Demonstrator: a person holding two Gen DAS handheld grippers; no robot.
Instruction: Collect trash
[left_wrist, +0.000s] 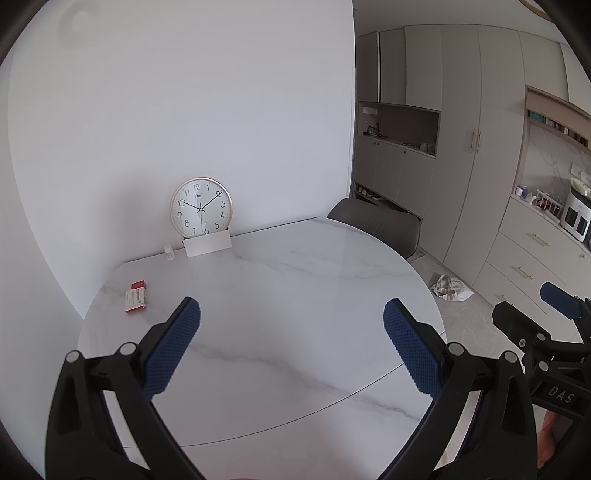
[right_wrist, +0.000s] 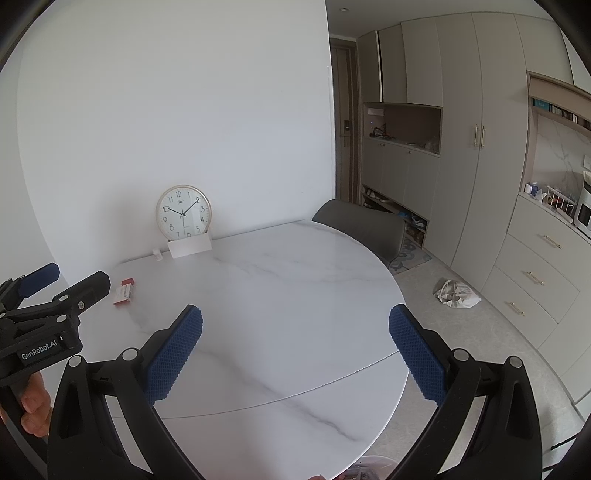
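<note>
A crumpled white bag (left_wrist: 450, 287) (right_wrist: 457, 292) lies on the floor to the right of the round marble table (left_wrist: 280, 295) (right_wrist: 277, 295). A small red and white box (left_wrist: 136, 296) (right_wrist: 123, 291) rests near the table's left edge. My left gripper (left_wrist: 291, 321) hovers open above the table's middle, nothing between its blue pads. My right gripper (right_wrist: 295, 325) is also open and empty over the table. Each gripper shows at the side of the other's view: the right gripper at the far right of the left wrist view, the left gripper at the far left of the right wrist view.
A wall clock (left_wrist: 200, 206) leans on the wall at the table's back, with a white card (left_wrist: 207, 245) and a tiny bottle (left_wrist: 168, 252) beside it. A grey chair (right_wrist: 360, 223) stands behind the table. Cabinets (right_wrist: 461, 147) and drawers line the right side.
</note>
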